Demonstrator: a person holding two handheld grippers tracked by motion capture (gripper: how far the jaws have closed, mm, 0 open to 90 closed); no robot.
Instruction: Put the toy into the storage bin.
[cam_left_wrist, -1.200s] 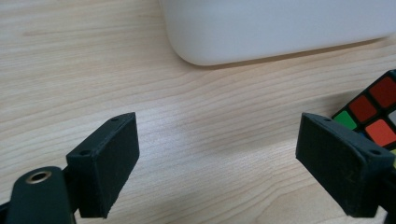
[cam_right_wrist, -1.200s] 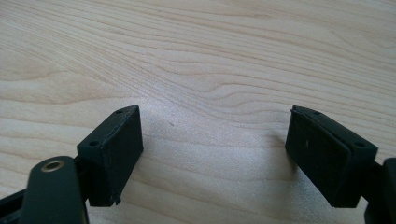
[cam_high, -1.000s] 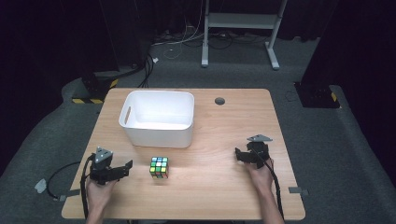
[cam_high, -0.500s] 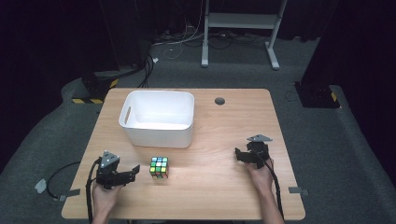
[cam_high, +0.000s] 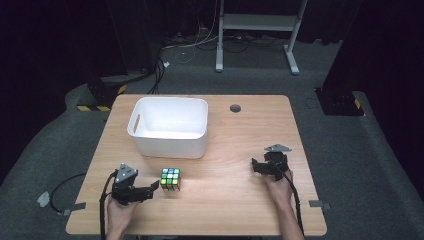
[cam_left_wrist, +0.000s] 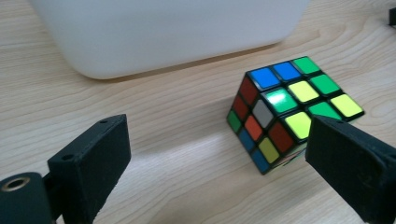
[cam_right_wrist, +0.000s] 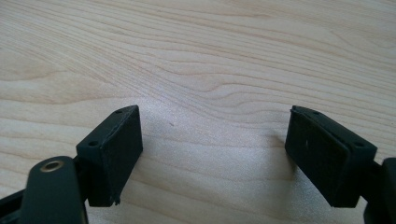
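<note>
Left tool (cam_high: 153, 187) is sitting low on the wooden counter (cam_high: 240, 135) near its front-left, held in the person's left hand (cam_high: 119, 210), jaws spread wide & gripping nothing. It's pointing toward the Rubik's cube (cam_high: 170, 179), which is resting on the counter just beside the jaw tips, in front of the white plastic bin (cam_high: 169, 126) w/ a gap between cube & bin. In the left gripper view the cube (cam_left_wrist: 292, 109) is lying off to the right of the left tool (cam_left_wrist: 224, 158), partly behind the right jaw, not yet between the two jaws; top face is showing blue, green & yellow stickers, side face red, orange, white, blue, green, yellow. The bin's white wall (cam_left_wrist: 163, 32) is running across the top, beyond the cube.

Right tool (cam_high: 257, 166) is resting on the counter at the front-right, in the person's right hand (cam_high: 279, 182), well apart from cube & bin. Right gripper view: the right tool (cam_right_wrist: 212, 140) is released, jaws wide apart w/ bare wood grain (cam_right_wrist: 210, 60) between them.

A dark round grommet hole (cam_high: 235, 108) is sitting in the counter near its far edge, right of the bin. Cables are trailing back from both tools.
</note>
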